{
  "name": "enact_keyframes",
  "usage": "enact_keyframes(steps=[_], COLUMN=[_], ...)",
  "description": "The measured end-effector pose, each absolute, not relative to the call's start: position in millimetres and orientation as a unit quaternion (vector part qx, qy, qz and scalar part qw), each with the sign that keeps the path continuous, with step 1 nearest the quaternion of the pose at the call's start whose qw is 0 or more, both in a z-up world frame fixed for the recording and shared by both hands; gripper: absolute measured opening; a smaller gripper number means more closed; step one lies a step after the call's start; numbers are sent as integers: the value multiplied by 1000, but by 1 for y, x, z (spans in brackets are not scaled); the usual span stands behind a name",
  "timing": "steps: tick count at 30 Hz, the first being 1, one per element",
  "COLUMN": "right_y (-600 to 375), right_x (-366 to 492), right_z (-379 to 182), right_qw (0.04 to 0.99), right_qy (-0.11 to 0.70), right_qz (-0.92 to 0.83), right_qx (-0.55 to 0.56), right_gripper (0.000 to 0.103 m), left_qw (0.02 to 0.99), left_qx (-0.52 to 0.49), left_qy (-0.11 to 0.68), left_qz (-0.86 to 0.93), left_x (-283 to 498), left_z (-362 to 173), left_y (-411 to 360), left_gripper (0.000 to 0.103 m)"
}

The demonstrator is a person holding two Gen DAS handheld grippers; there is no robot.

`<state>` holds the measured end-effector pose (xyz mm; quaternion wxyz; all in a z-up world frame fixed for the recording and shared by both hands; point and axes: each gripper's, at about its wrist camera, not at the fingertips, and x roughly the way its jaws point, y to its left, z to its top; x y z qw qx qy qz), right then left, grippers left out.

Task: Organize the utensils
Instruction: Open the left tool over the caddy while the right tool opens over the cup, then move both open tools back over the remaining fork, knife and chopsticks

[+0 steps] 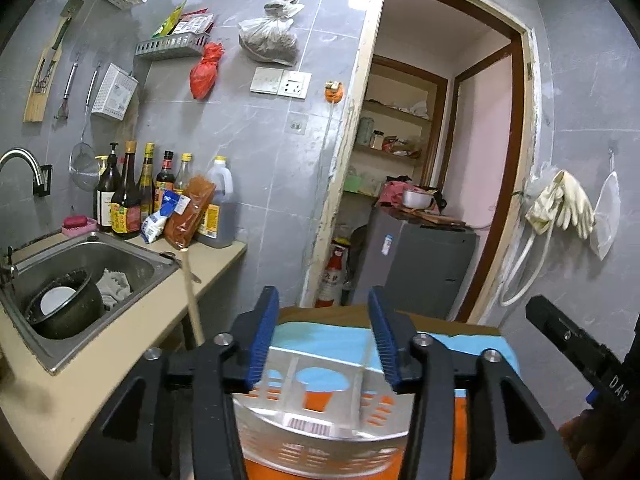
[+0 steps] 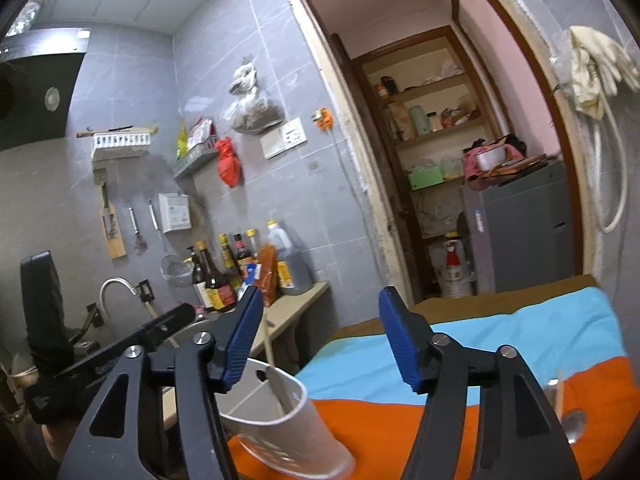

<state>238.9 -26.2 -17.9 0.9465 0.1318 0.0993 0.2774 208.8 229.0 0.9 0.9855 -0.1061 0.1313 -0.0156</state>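
Observation:
A white slotted utensil holder stands on an orange and blue cloth. My left gripper is open, its blue pads apart above the holder's rim. A wooden stick rises at the left in the left wrist view. In the right wrist view the holder leans on the cloth with a wooden stick standing in it. My right gripper is open and empty, just right of the holder. A metal spoon and a wooden stick lie at the right edge.
A steel sink holding a dark pot is at the left, with sauce bottles on the counter behind. An open doorway with a grey appliance lies ahead. Rubber gloves hang on the right wall.

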Motion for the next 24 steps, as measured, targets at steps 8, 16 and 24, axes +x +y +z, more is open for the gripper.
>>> enact_keyframes(steps=[8, 16, 24], right_y=[-79, -123, -167], right_x=[212, 184, 169], right_z=[6, 10, -1], right_qw=[958, 971, 975], right_qy=[107, 110, 132], right_qz=[242, 198, 158], right_qx=[107, 79, 79], right_gripper=[89, 103, 103], left_qw=[985, 986, 980], left_qx=[-116, -78, -63], left_qy=[120, 128, 163], left_qz=[-39, -72, -95], left_x=[186, 175, 171], left_z=[28, 25, -3], left_y=[185, 128, 77], left_gripper=[84, 89, 90])
